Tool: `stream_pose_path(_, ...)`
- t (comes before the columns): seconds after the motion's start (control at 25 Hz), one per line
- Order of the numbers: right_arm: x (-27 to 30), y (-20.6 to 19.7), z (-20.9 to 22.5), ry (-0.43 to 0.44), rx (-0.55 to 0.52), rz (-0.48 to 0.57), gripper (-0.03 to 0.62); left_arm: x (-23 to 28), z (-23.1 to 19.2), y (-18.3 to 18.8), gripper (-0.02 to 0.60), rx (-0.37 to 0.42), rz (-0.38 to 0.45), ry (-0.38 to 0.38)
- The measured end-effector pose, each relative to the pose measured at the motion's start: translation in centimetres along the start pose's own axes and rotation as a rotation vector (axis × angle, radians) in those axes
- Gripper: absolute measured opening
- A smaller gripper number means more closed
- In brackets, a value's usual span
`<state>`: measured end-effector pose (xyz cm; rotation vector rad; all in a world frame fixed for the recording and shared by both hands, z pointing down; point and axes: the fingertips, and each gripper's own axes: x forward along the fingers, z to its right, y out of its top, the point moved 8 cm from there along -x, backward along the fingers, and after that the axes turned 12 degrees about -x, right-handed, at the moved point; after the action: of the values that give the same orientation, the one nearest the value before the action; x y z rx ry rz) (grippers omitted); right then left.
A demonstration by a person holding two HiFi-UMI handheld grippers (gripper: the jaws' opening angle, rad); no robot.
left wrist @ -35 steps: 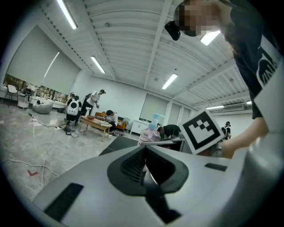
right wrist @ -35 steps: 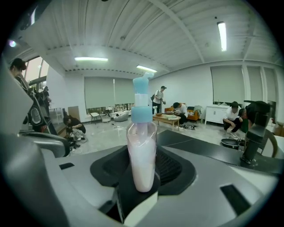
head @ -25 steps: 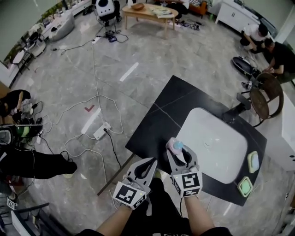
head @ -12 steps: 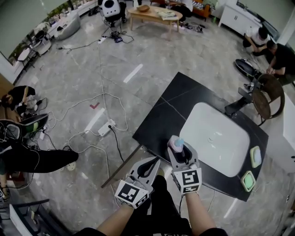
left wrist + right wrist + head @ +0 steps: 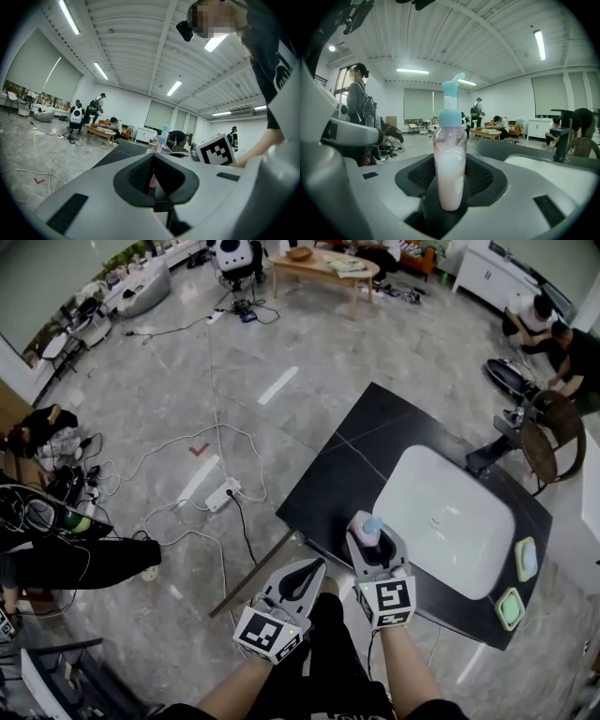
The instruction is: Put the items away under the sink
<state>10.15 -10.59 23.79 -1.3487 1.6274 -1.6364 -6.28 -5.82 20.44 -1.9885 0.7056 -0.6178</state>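
A clear pump bottle point(image 5: 365, 527) of pink liquid with a light-blue pump stands upright between the jaws of my right gripper point(image 5: 368, 538), over the front left part of the black counter point(image 5: 347, 460). In the right gripper view the bottle point(image 5: 449, 159) fills the middle, and the jaws of the right gripper point(image 5: 450, 190) press on its lower body; they have just been opening slightly. My left gripper point(image 5: 305, 572) hangs shut and empty just off the counter's front edge. The left gripper point(image 5: 153, 159) shows its jaws together in its own view.
A white sink basin point(image 5: 450, 512) with a dark faucet point(image 5: 492, 454) is set in the counter. Two green soap dishes point(image 5: 511, 607) lie at its right end. A power strip point(image 5: 223, 493) and cables cross the floor on the left. A round chair point(image 5: 548, 432) stands beyond.
The counter and sink have slid up and to the right in the head view. The left gripper has drifted a little along the counter's front edge. The bottle stays upright in the right gripper.
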Motion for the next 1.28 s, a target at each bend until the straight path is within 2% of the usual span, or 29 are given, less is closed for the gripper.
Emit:
stream_pose_path(0.28,-1.8,-0.3,-0.4,-0.011,-0.020,0.015,0.199,-0.6,0.3,-0.9,0.008,0.004,-0.008,-0.014)
stream_pose_path(0.6,-4.9,-0.3,-2.0,-0.046,-0.018,0.035,0.199,-2.4,1.9,-1.6,0.008,0.018,-0.022,-0.074)
stream_pose_path(1.0,-10.7,0.1,-6.5,-0.107,0.021,0.101,0.193,-6.2,3.7,-3.5,0.008,0.042,-0.039,-0.153)
stream_pose_path(1.28,-14.3,0.0,-10.2,-0.089,0.013,0.145,0.184,-6.2,3.6,-3.4,0.008,0.059,-0.017,-0.192)
